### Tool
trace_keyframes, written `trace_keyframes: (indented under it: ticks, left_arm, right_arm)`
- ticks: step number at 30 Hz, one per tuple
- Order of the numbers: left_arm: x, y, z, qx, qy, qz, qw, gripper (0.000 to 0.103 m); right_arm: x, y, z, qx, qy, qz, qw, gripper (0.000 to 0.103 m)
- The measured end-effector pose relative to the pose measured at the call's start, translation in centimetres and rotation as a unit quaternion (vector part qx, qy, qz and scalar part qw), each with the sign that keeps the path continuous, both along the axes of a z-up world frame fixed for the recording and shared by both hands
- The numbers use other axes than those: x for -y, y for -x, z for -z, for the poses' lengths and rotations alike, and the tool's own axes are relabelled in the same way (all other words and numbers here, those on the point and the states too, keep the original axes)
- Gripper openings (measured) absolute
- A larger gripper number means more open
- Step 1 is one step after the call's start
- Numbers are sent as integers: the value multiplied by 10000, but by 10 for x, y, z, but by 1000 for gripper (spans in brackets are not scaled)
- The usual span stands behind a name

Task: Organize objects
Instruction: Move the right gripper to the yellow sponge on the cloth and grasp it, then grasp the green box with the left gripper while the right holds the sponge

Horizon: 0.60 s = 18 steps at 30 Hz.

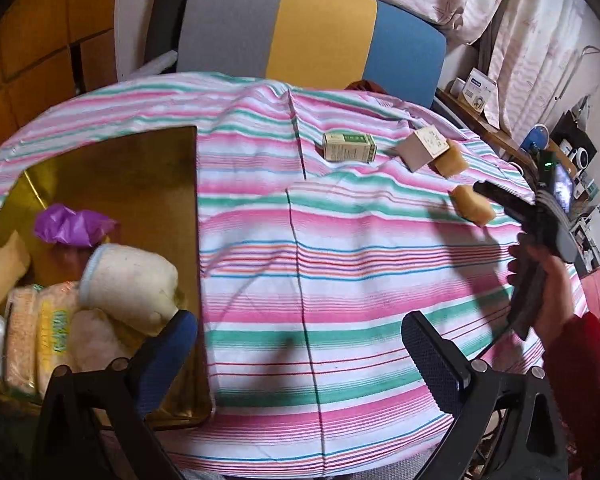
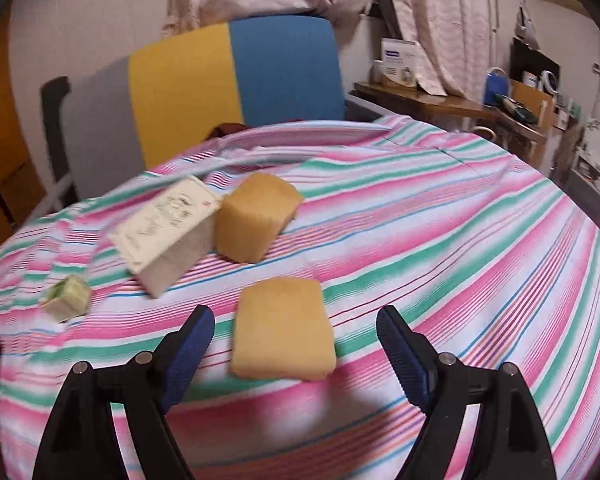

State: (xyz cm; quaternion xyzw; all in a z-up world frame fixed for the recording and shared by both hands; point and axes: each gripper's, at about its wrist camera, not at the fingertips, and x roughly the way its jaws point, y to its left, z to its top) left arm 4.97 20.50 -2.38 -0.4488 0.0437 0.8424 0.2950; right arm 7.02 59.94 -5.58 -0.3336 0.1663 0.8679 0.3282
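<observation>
On the striped cloth (image 2: 460, 240) lie two tan sponge-like blocks. The near block (image 2: 284, 332) sits just ahead of my right gripper (image 2: 296, 316), whose blue pads stand open on either side of it without touching. The far block (image 2: 256, 216) leans against a white carton (image 2: 168, 228). A small green-and-white box (image 2: 66, 298) lies to the left. In the left wrist view my left gripper (image 1: 300, 340) is open over bare cloth, beside a gold tray (image 1: 140, 168) holding a purple bag (image 1: 72, 226), a cream roll (image 1: 132, 292) and packaged snacks (image 1: 40, 336). A hand holds the right gripper (image 1: 484, 190) at the near block (image 1: 474, 204).
A chair with a grey, yellow and blue back (image 1: 312, 36) stands behind the table. A cluttered wooden desk (image 2: 460, 104) runs along the right wall under curtains. The table's round edge drops off at the front and right.
</observation>
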Motion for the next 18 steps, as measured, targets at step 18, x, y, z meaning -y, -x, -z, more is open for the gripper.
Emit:
trace_keyframes:
  ticks: [18]
  left_arm:
    - [-85, 56, -25, -872, 121, 308, 9956, 103]
  right_arm:
    - [6, 2, 21, -113, 52, -121, 9998, 52]
